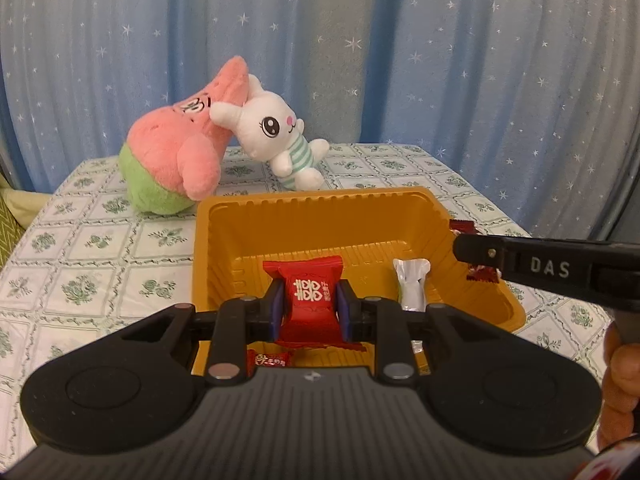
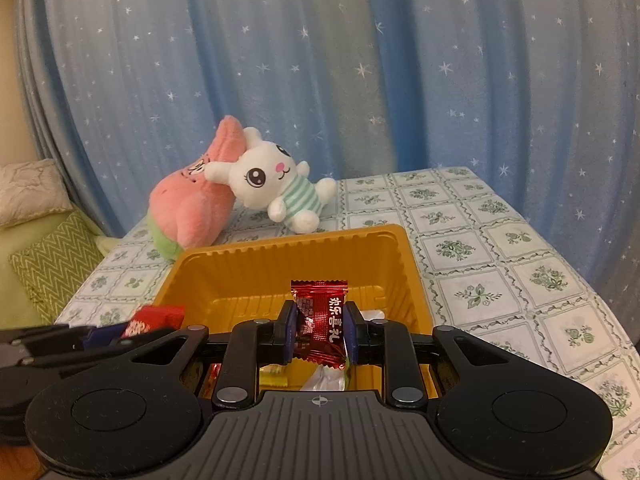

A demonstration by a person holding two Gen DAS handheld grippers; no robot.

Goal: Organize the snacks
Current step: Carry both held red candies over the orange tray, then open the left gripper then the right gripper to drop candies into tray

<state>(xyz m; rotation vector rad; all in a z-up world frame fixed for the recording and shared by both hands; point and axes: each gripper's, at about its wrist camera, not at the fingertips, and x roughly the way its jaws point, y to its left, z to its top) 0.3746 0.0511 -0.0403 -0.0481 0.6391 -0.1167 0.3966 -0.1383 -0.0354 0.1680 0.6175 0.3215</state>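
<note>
Left tongs [image 1: 311,304] clamp red candy [image 1: 310,300]; right tongs [image 2: 320,330] clamp dark-red candy [image 2: 322,320] above yellow tray [image 2: 248,272].

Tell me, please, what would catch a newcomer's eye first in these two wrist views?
Probably the two plush toys at the far left of the table: a pink star plush with a white bunny plush leaning on it, before a starry blue curtain. Nearer, each gripper is shut on a sweet above the yellow tray: the left gripper holds a red candy, the right gripper a dark red candy.
</note>
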